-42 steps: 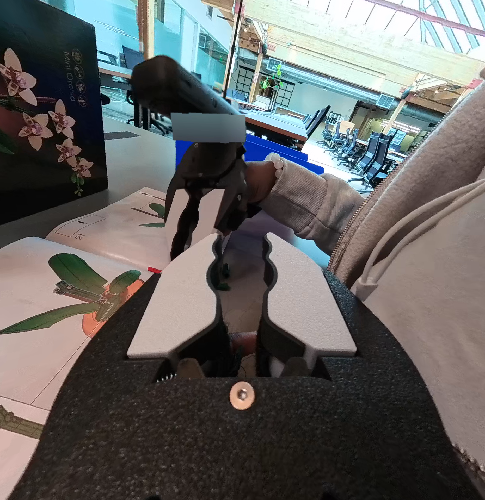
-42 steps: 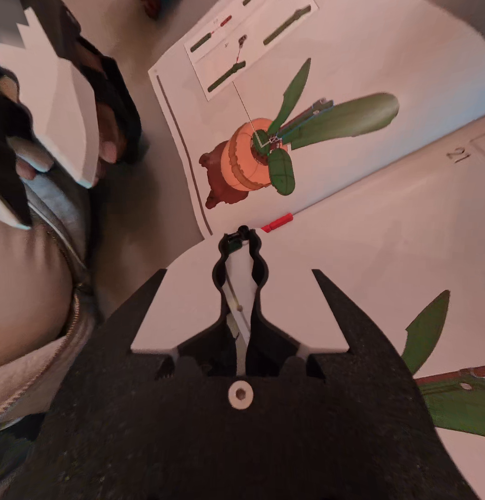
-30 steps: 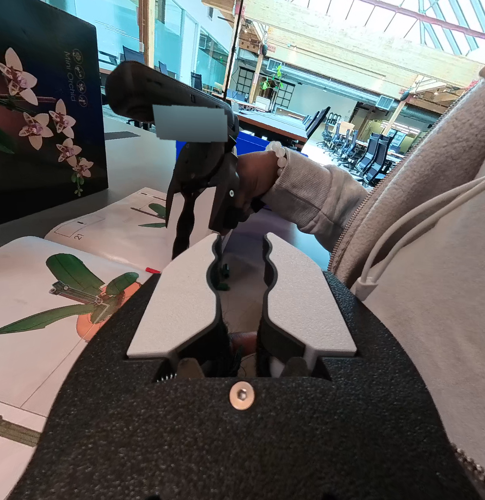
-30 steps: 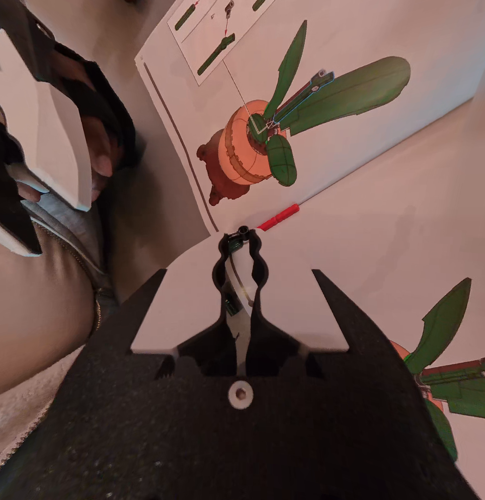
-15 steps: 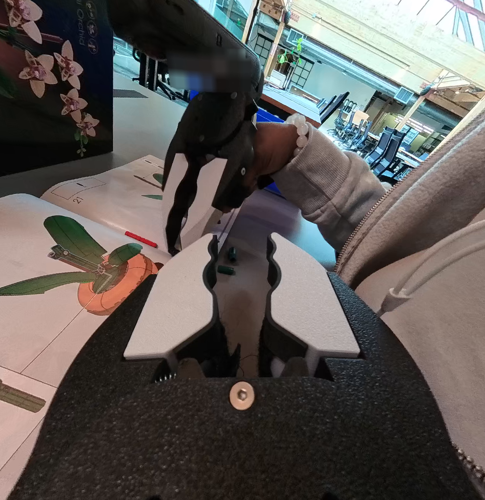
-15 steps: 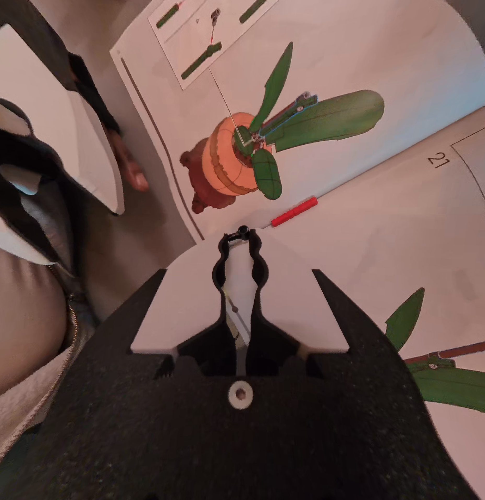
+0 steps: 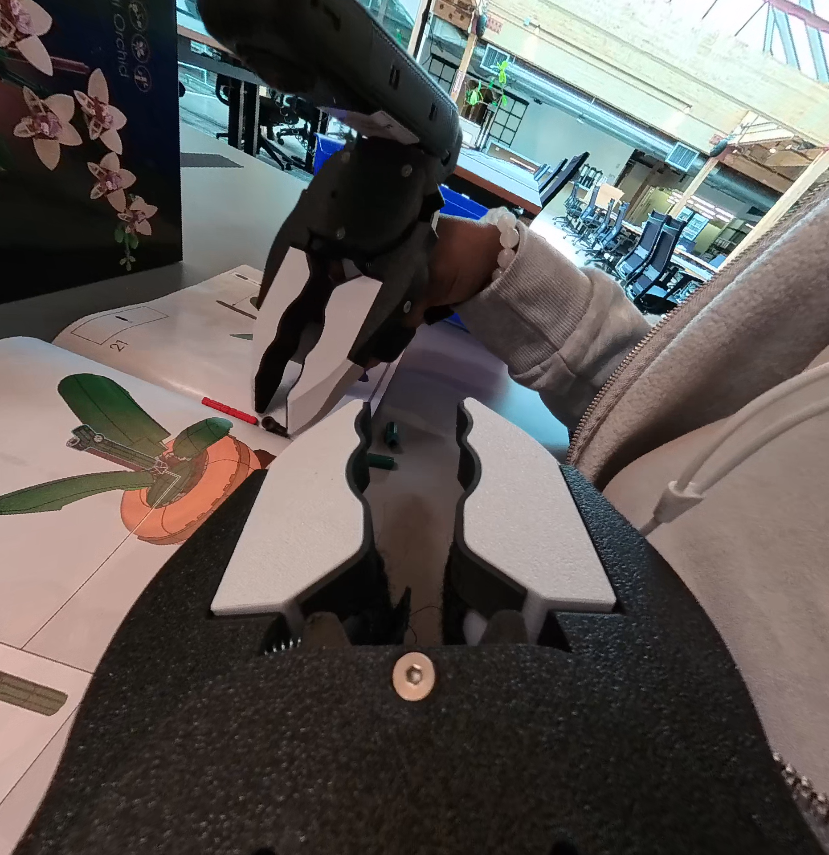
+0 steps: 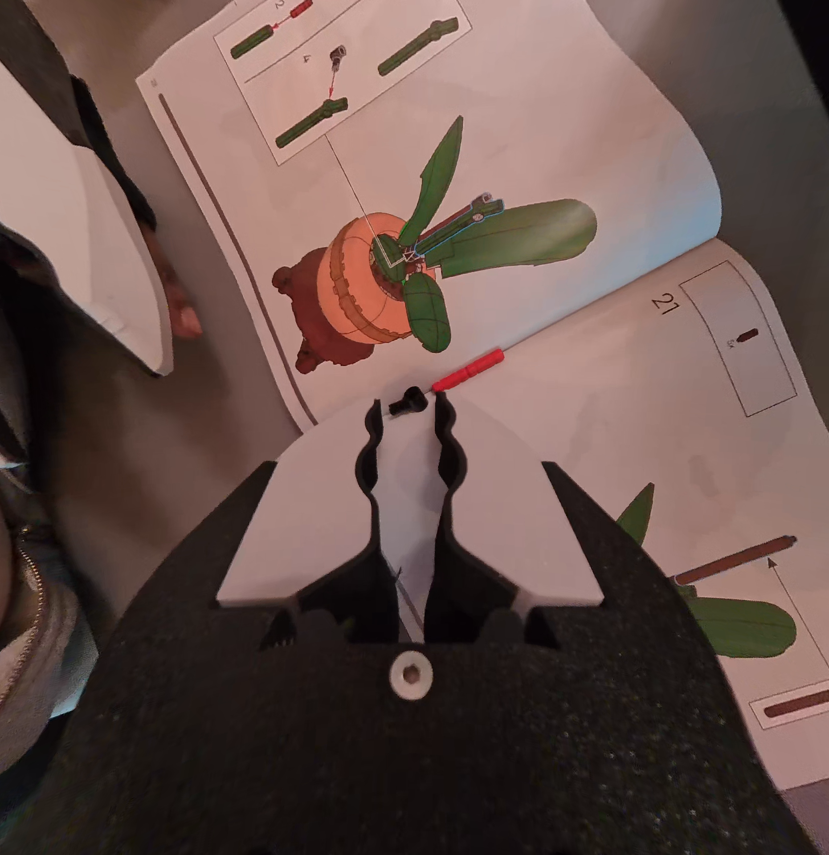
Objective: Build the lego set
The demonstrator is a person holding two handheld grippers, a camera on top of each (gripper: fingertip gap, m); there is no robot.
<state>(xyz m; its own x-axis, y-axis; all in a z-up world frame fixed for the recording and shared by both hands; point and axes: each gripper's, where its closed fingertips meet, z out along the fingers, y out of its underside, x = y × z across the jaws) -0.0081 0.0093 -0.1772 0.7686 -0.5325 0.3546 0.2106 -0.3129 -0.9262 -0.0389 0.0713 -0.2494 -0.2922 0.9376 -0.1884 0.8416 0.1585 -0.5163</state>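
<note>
On the open manual (image 8: 588, 139), a small black pin (image 8: 407, 400) is now seen lying loose beside the red axle (image 8: 468, 370); it has been released by the right gripper (image 8: 407, 407), now parted. The left gripper (image 7: 411, 444) is held open, empty, over two green pieces (image 7: 387, 446). The pin must be regrasped.

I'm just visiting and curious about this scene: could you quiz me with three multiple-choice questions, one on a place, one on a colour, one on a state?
1. Where does the red peg lie?
A. on the open booklet
B. inside the box
C. in the left gripper

2. What colour is the small piece just ahead of the right gripper?
A. yellow
B. black
C. white

3. How does the right gripper stand?
A. shut on the peg
B. open, holding nothing
C. out of sight

Answers: 1 A, it rests near the booklet's fold; 2 B, it is dark against the white page; 3 B, a gap shows between its fingers.
</note>
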